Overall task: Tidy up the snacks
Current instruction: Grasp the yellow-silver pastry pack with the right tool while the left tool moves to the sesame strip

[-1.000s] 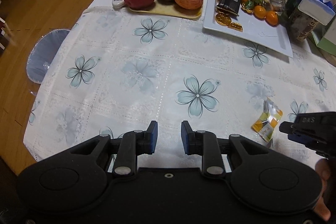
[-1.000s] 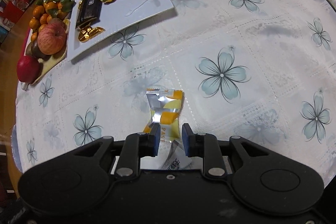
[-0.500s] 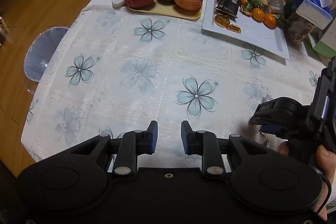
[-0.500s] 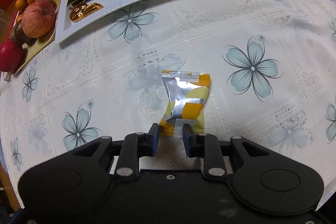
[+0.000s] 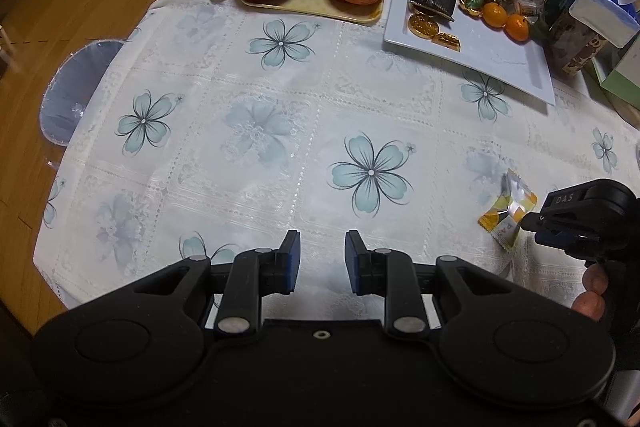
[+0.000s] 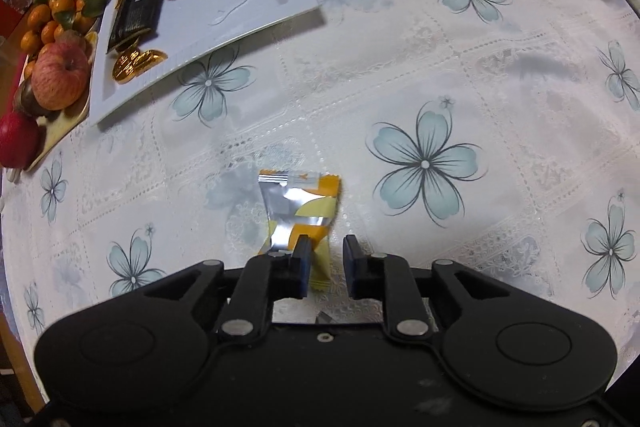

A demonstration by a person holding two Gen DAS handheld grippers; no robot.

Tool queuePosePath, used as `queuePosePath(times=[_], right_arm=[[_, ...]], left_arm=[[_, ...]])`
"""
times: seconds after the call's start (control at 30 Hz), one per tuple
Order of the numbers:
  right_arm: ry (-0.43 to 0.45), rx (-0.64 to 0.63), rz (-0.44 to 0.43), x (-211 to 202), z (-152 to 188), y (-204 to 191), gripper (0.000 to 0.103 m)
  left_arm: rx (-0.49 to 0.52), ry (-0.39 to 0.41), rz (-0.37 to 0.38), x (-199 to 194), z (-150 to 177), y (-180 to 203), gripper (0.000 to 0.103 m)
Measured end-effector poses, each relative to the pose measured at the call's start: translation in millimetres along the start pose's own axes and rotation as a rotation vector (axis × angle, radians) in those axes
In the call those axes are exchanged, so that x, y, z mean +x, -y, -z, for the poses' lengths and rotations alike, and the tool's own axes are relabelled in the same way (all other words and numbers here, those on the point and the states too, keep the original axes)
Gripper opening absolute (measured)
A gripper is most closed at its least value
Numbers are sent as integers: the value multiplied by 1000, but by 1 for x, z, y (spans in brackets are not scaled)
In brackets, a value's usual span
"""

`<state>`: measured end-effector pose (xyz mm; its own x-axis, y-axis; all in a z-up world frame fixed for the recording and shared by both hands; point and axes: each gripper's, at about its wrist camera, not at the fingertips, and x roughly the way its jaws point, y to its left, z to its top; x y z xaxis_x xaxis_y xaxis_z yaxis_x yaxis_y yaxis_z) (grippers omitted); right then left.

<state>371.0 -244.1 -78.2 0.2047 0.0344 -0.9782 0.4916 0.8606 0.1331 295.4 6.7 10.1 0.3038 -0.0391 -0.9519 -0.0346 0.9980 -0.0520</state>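
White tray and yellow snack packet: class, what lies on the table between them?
Only bare flowered tablecloth lies between the white tray and the snack packet, clearest in the right wrist view. The right gripper sits at the packet's near end.

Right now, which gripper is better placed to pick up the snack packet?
The right gripper: the snack packet already lies at its open fingers. The left gripper hangs open over bare tablecloth, away from it.
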Motion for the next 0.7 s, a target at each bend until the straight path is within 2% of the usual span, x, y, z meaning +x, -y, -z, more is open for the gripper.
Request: queuePosePath(times=[0.07, 0.2, 0.27, 0.33, 0.47, 0.53, 0.7], right_arm=[[-24, 32, -25, 1, -1, 4, 32], [-53, 85, -75, 10, -2, 2, 32], [-44, 95, -67, 14, -3, -3, 33], [-31, 89, -63, 16, -4, -10, 38], [-5, 65, -4, 24, -10, -21, 40], [6, 47, -4, 25, -11, -26, 40], [28, -54, 24, 25, -8, -34, 31]], left_arm=[[-1, -6, -1, 1, 0, 0, 34], [-7, -18, 6, 3, 0, -1, 34], [-8, -20, 11, 3, 0, -1, 34], [-12, -19, 10, 2, 0, -2, 34], [-23, -21, 10, 4, -2, -4, 34], [-26, -25, 11, 5, -3, -4, 34], [-16, -32, -2, 9, -2, 0, 34]])
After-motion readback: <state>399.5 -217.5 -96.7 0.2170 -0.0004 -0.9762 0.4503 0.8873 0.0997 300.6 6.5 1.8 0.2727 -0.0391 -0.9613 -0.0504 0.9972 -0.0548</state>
